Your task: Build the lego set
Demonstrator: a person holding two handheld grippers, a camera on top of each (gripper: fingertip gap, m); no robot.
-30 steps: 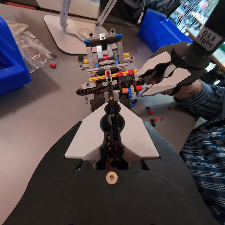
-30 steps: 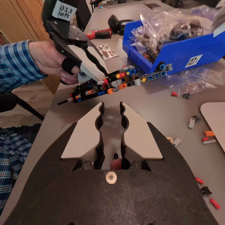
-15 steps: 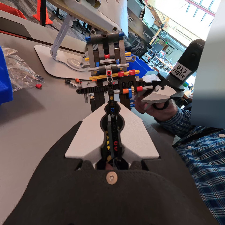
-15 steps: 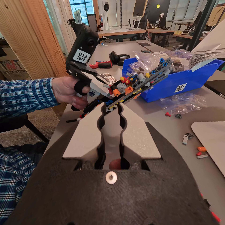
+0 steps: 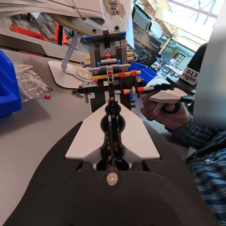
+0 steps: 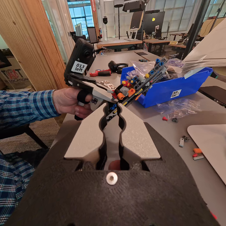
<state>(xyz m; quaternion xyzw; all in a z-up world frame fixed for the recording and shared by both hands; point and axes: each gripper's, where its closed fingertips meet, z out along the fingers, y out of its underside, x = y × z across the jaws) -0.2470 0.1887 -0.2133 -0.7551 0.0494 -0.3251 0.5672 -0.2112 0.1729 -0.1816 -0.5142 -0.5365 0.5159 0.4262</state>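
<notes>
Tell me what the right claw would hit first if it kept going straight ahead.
Probably the lego model, held off the table by the left claw; its lower edge already sits at the right claw tips, though depth is unclear.

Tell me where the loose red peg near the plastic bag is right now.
In the left wrist view the red peg lies on the grey table, at the left, touching the edge of the clear plastic bag beside the blue bin.

Left gripper [image 5: 112, 107] — fingers pressed together, clamped on something, aimed at 12 o'clock. Right gripper [image 6: 111, 107] — fingers slightly parted, nothing between them, tips at 3 o'clock of the left gripper.
</notes>
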